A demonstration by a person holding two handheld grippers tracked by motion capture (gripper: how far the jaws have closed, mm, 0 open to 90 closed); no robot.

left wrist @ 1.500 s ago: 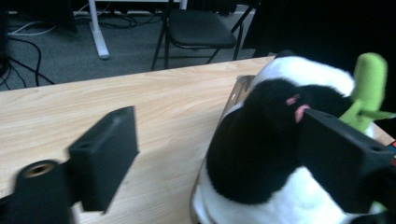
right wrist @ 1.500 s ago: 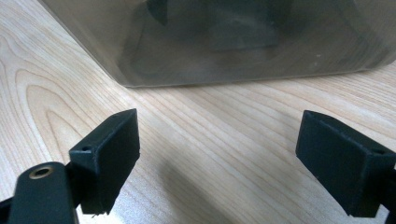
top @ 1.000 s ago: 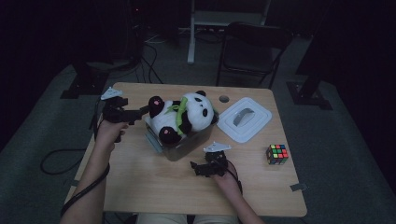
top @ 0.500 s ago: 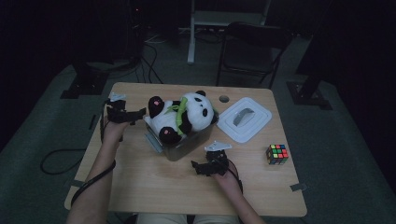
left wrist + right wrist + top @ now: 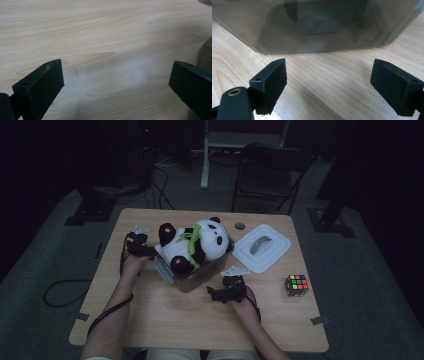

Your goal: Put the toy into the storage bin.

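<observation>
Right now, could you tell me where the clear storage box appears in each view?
High view: clear storage box at table centre, the panda toy in it.
Left gripper view: a dim edge at far right, probably the box.
Right gripper view: its wall across the top.
Shared landmark: the wooden table.

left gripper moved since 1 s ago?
Yes. The left gripper has shifted away from the table's near-left edge toward the panda in the clear box.
</observation>
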